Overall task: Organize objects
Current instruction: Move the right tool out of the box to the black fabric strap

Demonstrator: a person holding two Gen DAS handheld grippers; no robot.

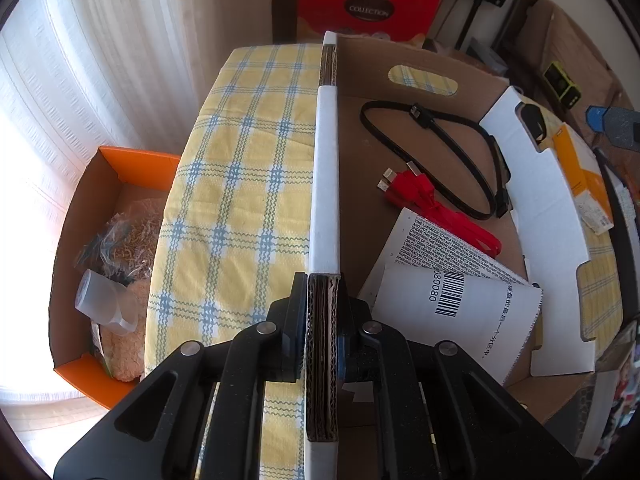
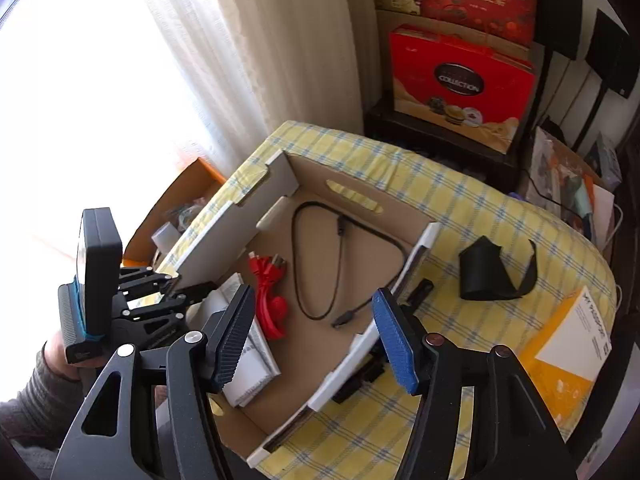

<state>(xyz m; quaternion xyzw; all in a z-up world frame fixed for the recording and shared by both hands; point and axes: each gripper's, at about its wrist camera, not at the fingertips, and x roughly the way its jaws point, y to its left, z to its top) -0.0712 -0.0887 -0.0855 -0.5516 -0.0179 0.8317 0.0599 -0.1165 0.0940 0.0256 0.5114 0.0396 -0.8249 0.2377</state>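
Note:
An open cardboard box (image 2: pixel 400 208) sits on a yellow plaid cloth. Inside lie a black cable (image 2: pixel 340 256), a red cable (image 2: pixel 268 300) and white leaflets (image 2: pixel 252 364). My left gripper (image 1: pixel 322 336) is shut on the box's left wall (image 1: pixel 326 184); it also shows in the right wrist view (image 2: pixel 176 292). The black cable (image 1: pixel 440 152), red cable (image 1: pixel 436 208) and leaflets (image 1: pixel 452 296) show in the left wrist view. My right gripper (image 2: pixel 316 340) is open and empty, above the box's near end. A black strap (image 2: pixel 492 272) and an orange-white box (image 2: pixel 568 352) lie on the cloth to the right.
An orange box (image 1: pixel 120 168) with a plastic bottle and bags stands left of the table. Red gift boxes (image 2: pixel 460 80) stand behind it. Curtains (image 2: pixel 260 60) hang at the back left. Clutter lines the right side.

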